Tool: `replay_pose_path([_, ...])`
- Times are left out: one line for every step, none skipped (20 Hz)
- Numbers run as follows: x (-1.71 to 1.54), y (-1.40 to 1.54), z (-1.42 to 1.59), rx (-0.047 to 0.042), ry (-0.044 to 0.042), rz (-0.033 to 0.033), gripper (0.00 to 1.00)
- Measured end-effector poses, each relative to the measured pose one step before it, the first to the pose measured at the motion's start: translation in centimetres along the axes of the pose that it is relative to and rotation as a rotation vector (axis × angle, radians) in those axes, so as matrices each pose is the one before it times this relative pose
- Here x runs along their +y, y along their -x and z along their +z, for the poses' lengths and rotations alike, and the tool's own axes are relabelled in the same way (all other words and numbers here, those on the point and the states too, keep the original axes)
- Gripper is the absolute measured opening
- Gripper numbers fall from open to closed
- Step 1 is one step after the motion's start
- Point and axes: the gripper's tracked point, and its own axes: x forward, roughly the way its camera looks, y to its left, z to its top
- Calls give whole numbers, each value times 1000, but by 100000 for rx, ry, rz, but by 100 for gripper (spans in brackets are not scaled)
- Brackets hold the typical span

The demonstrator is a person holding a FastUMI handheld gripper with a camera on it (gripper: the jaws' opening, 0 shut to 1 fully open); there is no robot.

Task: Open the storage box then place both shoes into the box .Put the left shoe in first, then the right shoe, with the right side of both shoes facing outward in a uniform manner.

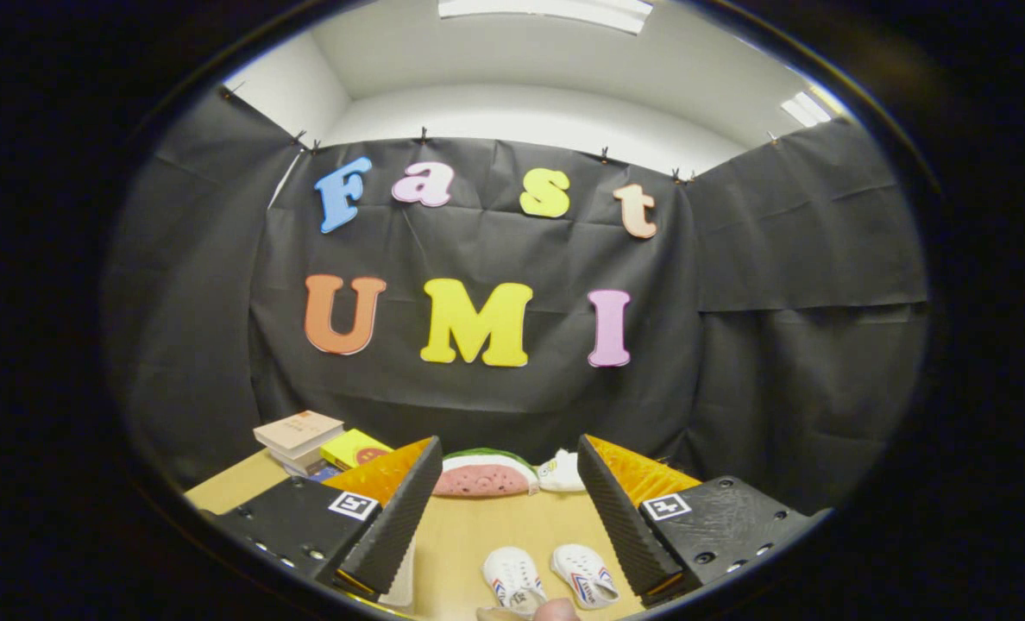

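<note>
Two small white shoes with red and blue stripes lie side by side on the wooden table (478,535), low between my fingers: one shoe (513,579) on the left, the other shoe (584,573) on the right. My gripper (508,504) is open and held above the table, with nothing between its fingers. A bit of a white object (402,580) shows beside the left finger; I cannot tell what it is. A fingertip of a person's hand (556,611) peeks in just below the shoes.
Beyond the fingers lie a watermelon-slice toy (483,474) and a small white plush item (562,472). A stack of books (298,436) and a yellow box (354,448) sit at the table's far left. Black cloth walls close the booth behind.
</note>
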Motion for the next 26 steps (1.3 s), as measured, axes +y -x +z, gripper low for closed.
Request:
replay_pose_path([106, 2, -99, 63, -203, 706, 95])
replay_pose_path([159, 51, -18, 79, -96, 635, 95])
replay_pose_path([156, -41, -101, 137, -160, 373, 95])
replay_pose_path([0, 216, 46, 117, -267, 161, 95])
replay_pose_path([25, 3, 30, -125, -470, 525, 95])
replay_pose_path([-16, 53, 68, -41, -462, 224, 95])
replay_pose_path([-100, 33, -10, 282, -268, 117, 95])
replay_pose_path([-70, 39, 50, 41, -568, 167, 95])
replay_pose_path([-94, -4, 33, 114, -656, 40, 95])
replay_pose_path([-137, -5, 70, 14, -705, 25, 95])
replay_pose_path([14, 81, -119, 306, -443, 692, 95])
replay_pose_path([38, 10, -162, 984, -486, 850, 95])
replay_pose_path([37, 0, -250, 964, -698, 1250, 95])
replay_pose_path([-3, -68, -162, 1145, -580, 856, 95])
replay_pose_path([-249, -65, -356, 1658, -290, 376, 95])
replay_pose_path([-6, -154, -426, 1967, -50, 846, 95])
replay_pose_path([145, -155, -581, 1696, -210, 1593, 95])
replay_pose_path([38, -242, -476, 1585, -162, 1551, 95])
replay_pose_path([-35, -251, -819, 1982, -558, 1783, 95])
replay_pose_path([109, -325, -671, 2063, -1070, 1803, 95])
replay_pose_path([104, -392, -919, 2305, -1374, 2474, 95])
replay_pose_path([217, -415, -738, 1865, -1898, 2492, 95])
replay_pose_path([771, -642, -1579, 4314, -2137, 4365, 95])
replay_pose_path([827, -372, -1754, 5014, -2051, 4901, 95])
replay_pose_path([328, -614, -1578, 3492, -395, 3345, 95])
replay_pose_path([71, -370, -745, 1012, 493, 2414, 95])
